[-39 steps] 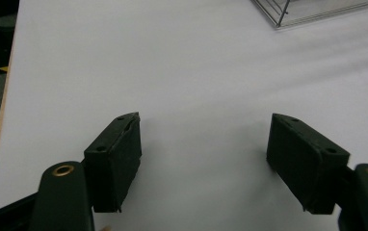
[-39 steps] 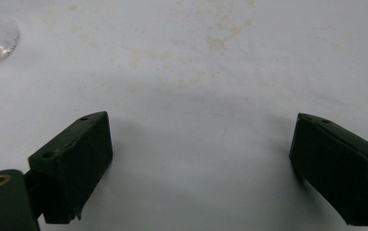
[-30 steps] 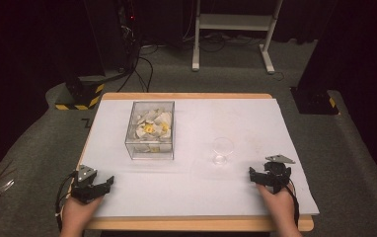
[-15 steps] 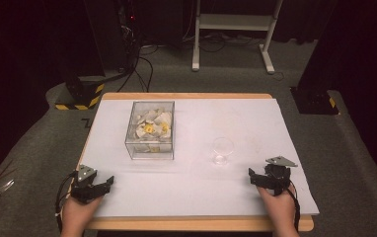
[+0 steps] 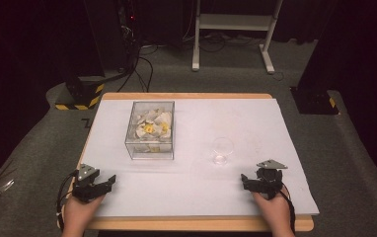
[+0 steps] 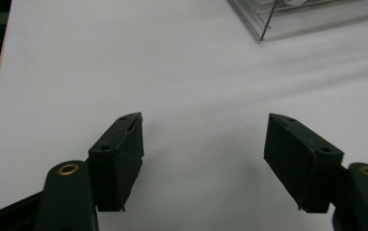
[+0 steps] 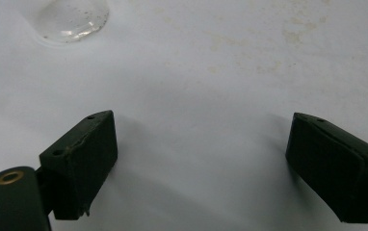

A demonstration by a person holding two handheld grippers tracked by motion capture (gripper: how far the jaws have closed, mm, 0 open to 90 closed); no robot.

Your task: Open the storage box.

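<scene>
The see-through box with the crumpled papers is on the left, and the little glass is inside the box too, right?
Not quite. The little glass stands on the white table, to the right of the see-through box, apart from it; the high view shows this. The crumpled papers are inside the box.

Clear stemless glass (image 5: 222,149), upright and empty, on the white table cover right of centre, near the front. Well apart to its left, a clear square box (image 5: 150,129), open-topped, holding crumpled white and yellow pieces; box corner at the top of the left gripper view.
</scene>
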